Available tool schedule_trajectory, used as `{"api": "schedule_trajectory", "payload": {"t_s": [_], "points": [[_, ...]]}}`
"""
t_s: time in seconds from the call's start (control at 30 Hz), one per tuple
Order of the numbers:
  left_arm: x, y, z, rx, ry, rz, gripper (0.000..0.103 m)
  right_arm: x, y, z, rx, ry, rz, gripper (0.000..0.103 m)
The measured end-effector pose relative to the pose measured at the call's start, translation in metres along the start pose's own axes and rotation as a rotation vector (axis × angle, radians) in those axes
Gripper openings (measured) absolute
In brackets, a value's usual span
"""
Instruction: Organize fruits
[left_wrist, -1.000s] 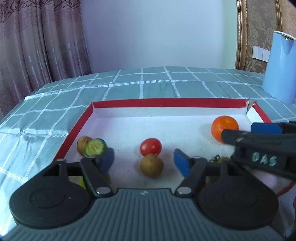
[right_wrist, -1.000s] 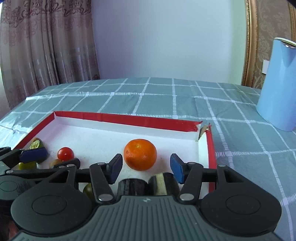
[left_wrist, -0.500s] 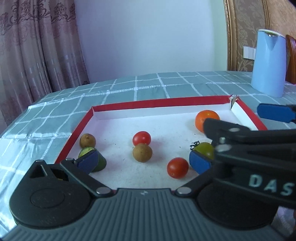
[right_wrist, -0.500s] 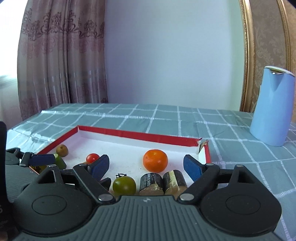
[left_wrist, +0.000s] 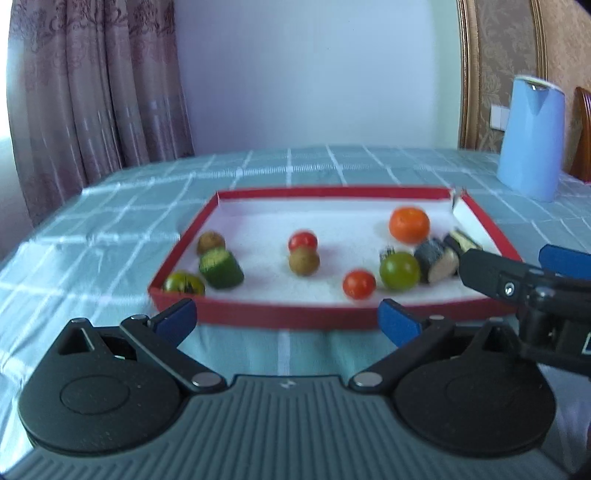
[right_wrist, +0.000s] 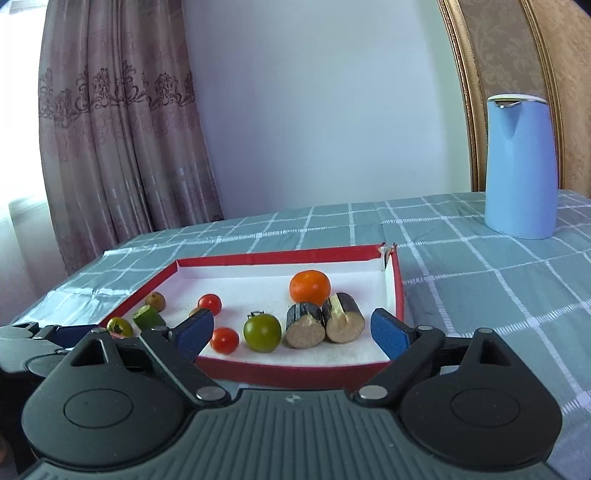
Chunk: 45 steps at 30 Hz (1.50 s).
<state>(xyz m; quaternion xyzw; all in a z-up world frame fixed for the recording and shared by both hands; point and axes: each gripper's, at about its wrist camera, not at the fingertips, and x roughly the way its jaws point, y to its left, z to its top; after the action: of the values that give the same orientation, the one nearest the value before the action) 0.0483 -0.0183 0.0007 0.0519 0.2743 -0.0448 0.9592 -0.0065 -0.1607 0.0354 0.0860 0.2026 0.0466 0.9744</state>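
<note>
A red-rimmed white tray (left_wrist: 258, 317) (right_wrist: 295, 369) holds the fruits. In it lie an orange (left_wrist: 409, 224) (right_wrist: 309, 286), a green tomato (left_wrist: 399, 270) (right_wrist: 262, 332), red tomatoes (left_wrist: 359, 283) (right_wrist: 224, 339), a brown fruit (left_wrist: 303, 260), a cucumber piece (left_wrist: 221, 268) and two cut cane pieces (right_wrist: 321, 325). My left gripper (left_wrist: 288, 325) is open and empty in front of the tray's near rim. My right gripper (right_wrist: 291, 332) is open and empty, just before the near right of the tray.
A light blue jug (left_wrist: 530, 138) (right_wrist: 521, 166) stands at the back right of the checked green tablecloth (right_wrist: 480, 280). A curtain (right_wrist: 110, 147) hangs at the back left. The right gripper's arm (left_wrist: 524, 288) shows at the right in the left wrist view.
Both grippers have pulled back and up out of the tray, jaws spread wide. The fruits lie where they were.
</note>
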Motion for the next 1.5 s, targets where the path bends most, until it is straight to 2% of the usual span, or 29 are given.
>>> {"api": "schedule_trajectory", "payload": {"t_s": [0.1, 0.27, 0.33, 0.43, 0.5, 0.6, 0.67, 0.8, 1.03, 1.23, 1.4, 1.5], "points": [[-0.003, -0.001, -0.009, 0.002, 0.035, -0.007, 0.103, -0.006, -0.003, -0.004, 0.002, 0.005, -0.005, 0.096], [-0.013, -0.004, -0.024, 0.024, 0.032, 0.018, 0.103, -0.018, -0.01, -0.01, 0.036, -0.013, -0.043, 0.096], [-0.017, -0.003, -0.026, -0.001, 0.032, 0.013, 0.103, -0.014, -0.006, -0.015, 0.006, 0.015, -0.078, 0.096], [-0.021, 0.0, -0.024, -0.038, 0.048, 0.001, 0.103, -0.013, -0.004, -0.019, -0.003, 0.041, -0.084, 0.096], [-0.021, -0.001, -0.024, -0.023, 0.056, 0.023, 0.103, -0.013, -0.002, -0.019, -0.012, 0.045, -0.083, 0.096], [-0.023, 0.001, -0.024, -0.02, 0.039, 0.074, 0.103, -0.016, -0.001, -0.02, -0.031, 0.018, -0.133, 0.096], [-0.024, 0.005, -0.023, -0.036, 0.038, 0.075, 0.103, -0.015, -0.004, -0.02, -0.026, 0.017, -0.153, 0.096], [-0.026, 0.008, -0.021, -0.05, 0.031, 0.068, 0.103, -0.008, -0.002, -0.021, -0.028, 0.064, -0.123, 0.096], [-0.028, 0.007, -0.02, -0.048, 0.015, 0.097, 0.103, -0.004, -0.002, -0.021, -0.033, 0.072, -0.19, 0.096], [-0.029, 0.005, -0.019, -0.016, -0.018, 0.13, 0.103, 0.003, 0.001, -0.024, -0.046, 0.125, -0.15, 0.096], [-0.026, 0.014, -0.017, -0.062, -0.005, 0.077, 0.103, 0.006, 0.002, -0.025, -0.049, 0.144, -0.163, 0.096], [-0.026, 0.019, -0.016, -0.09, -0.009, 0.008, 0.103, 0.01, 0.004, -0.026, -0.058, 0.176, -0.17, 0.096]]}}
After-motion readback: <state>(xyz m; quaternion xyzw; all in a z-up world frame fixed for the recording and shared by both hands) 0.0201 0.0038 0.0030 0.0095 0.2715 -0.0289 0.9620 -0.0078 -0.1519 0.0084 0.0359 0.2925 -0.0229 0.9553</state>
